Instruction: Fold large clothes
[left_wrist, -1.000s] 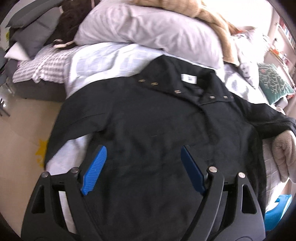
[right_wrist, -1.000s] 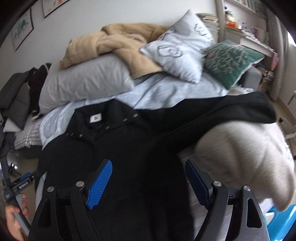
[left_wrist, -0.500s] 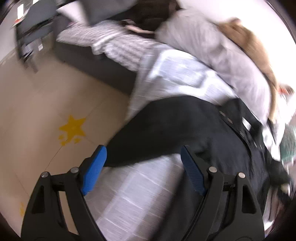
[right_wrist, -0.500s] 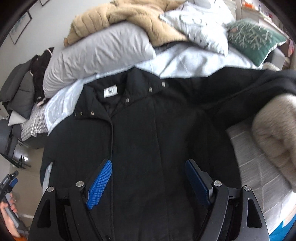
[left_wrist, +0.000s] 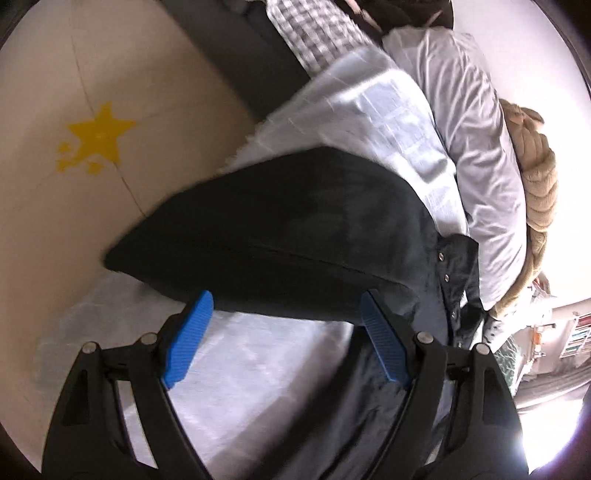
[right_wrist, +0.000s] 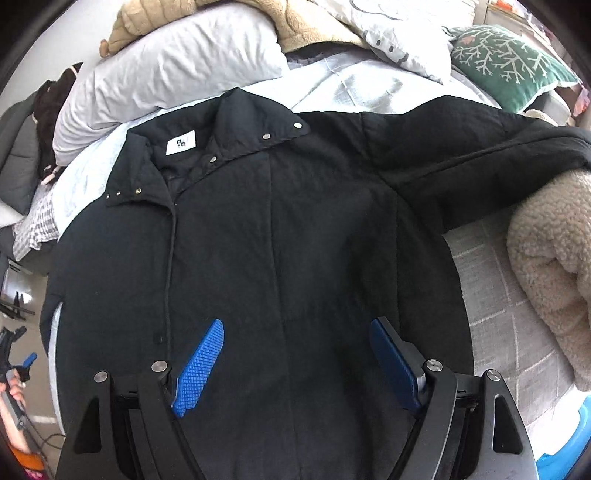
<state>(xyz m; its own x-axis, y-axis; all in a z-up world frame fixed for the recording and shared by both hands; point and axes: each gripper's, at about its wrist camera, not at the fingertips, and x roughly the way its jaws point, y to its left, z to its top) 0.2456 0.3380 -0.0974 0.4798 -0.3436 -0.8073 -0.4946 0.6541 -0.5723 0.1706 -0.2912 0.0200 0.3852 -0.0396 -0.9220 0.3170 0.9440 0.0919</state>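
Pale, faintly checked bedding (right_wrist: 495, 295) covers the bed on which one black jacket (right_wrist: 280, 229) lies spread flat, front up, collar away from the right gripper (right_wrist: 295, 363). That gripper hovers over the lower front of the jacket with its two blue pads spread wide and nothing between them; whether the pads touch the cloth cannot be told. Ahead and to its right, one sleeve (right_wrist: 472, 155) stretches outward, its cuff end resting on a beige fleece blanket (right_wrist: 550, 258). Bare bedding shows between that sleeve, the jacket's side seam and the fleece. Beyond the collar lie one grey pillow (right_wrist: 166, 70), one tan blanket (right_wrist: 295, 22), one white patterned cushion (right_wrist: 391, 33) and one green cushion with a branch print (right_wrist: 506, 66).

The left gripper (left_wrist: 284, 336) points toward the bed's near side edge, its blue pads likewise wide apart and holding nothing. Just ahead of them the other sleeve (left_wrist: 266, 236) reaches past the bed edge, its cuff over the floor (left_wrist: 55, 206). Bare bedding (left_wrist: 258, 369) lies directly under the pads, and the jacket body runs along the right finger. To the forward left the tan floor is open, marked by one yellow star (left_wrist: 98, 138). A row of snaps (left_wrist: 445, 277) shows on the jacket at forward right.
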